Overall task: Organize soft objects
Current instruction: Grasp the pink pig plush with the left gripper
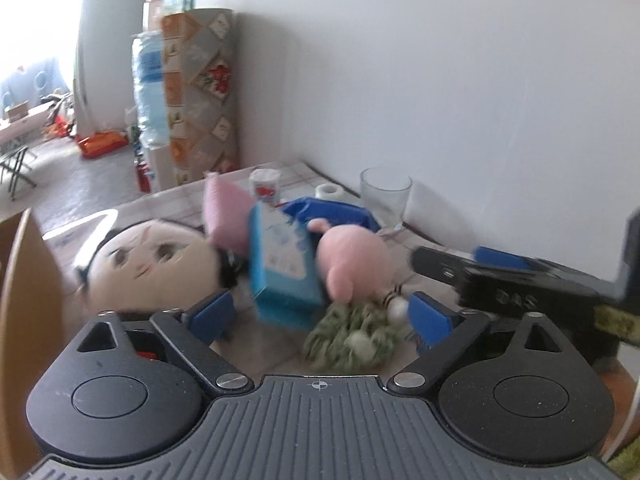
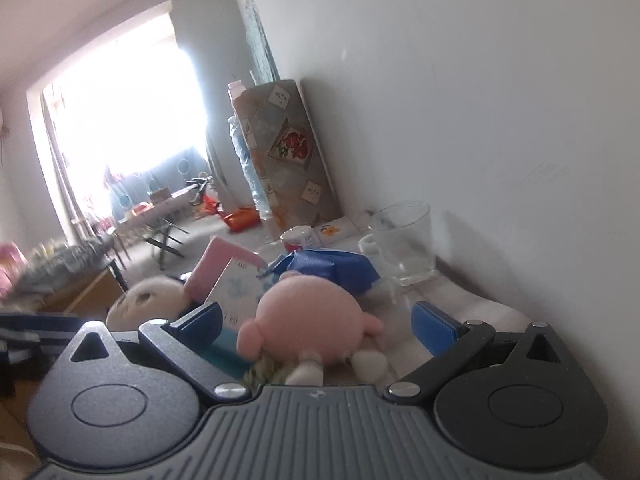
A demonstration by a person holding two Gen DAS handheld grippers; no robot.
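Tiled tabletop (image 1: 296, 176) against a white wall holds the pile; nearest, the left gripper (image 1: 320, 312) and right gripper (image 2: 316, 320) both gape, grasping nothing; judged best to close gently round the squashy pink plush (image 2: 308, 320); beyond lie a fuzzy green bundle (image 1: 348, 340), blue tissue pack (image 1: 280, 264), round-faced doll (image 1: 148, 260); farthest, hard clear glass (image 1: 384, 196).

Daylight, strong. Window (image 2: 120, 112) blown out to white in the right view; glare also at the left view's upper-left edge. Wall (image 1: 440, 80) evenly lit, soft shadow behind the glass (image 1: 384, 196). Motion blur on toys (image 1: 344, 256) and box (image 1: 280, 264). Fisheye bends the edges; corners vignetted dark.
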